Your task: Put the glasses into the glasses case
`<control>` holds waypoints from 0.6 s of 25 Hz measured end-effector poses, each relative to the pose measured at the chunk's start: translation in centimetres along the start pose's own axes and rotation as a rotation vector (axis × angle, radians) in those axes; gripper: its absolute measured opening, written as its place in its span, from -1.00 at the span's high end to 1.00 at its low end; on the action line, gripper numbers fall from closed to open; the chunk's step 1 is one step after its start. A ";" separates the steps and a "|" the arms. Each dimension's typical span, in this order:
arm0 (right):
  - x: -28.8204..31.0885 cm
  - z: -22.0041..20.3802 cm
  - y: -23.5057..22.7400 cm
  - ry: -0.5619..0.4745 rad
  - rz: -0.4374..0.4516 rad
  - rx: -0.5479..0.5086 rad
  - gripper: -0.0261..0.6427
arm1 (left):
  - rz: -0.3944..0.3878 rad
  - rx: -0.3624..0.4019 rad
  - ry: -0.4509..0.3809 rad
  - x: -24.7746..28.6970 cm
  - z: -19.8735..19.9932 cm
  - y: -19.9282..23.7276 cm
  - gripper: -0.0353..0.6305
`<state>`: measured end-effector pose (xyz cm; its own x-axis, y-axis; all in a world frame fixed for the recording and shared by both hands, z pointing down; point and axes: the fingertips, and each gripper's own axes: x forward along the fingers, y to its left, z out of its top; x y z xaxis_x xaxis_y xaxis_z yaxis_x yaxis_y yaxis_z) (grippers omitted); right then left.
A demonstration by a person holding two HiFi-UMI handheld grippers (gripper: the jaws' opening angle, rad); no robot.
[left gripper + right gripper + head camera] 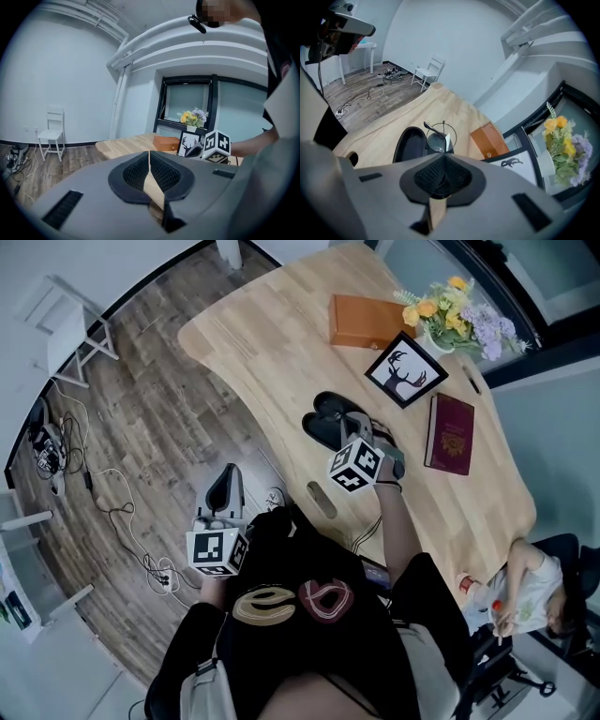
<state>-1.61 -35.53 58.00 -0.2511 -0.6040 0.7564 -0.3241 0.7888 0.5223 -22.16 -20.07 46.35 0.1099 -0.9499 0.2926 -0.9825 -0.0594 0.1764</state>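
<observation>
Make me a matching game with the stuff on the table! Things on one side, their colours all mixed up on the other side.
Things:
1. box
2. book
3. glasses case
4. flowers

Colours:
A. black
B. yellow and purple
C. orange
D. dark red

Right pairs: 1-C, 2-D, 3-A, 4-B.
</observation>
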 end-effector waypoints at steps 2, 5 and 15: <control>0.5 -0.2 0.0 0.006 0.006 -0.001 0.89 | 0.007 0.000 0.004 0.2 -0.1 0.0 0.82; 1.2 -0.6 0.2 0.014 0.017 0.007 0.89 | 0.019 0.000 0.014 0.3 -0.3 0.2 0.82; 3.7 -1.7 0.3 0.048 0.036 0.007 0.89 | 0.012 0.014 0.033 1.9 -0.1 0.0 0.82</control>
<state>-1.06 -37.34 61.68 -0.2187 -0.5689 0.7928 -0.3223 0.8090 0.4916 -21.96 -21.81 46.98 0.1023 -0.9401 0.3252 -0.9858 -0.0520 0.1596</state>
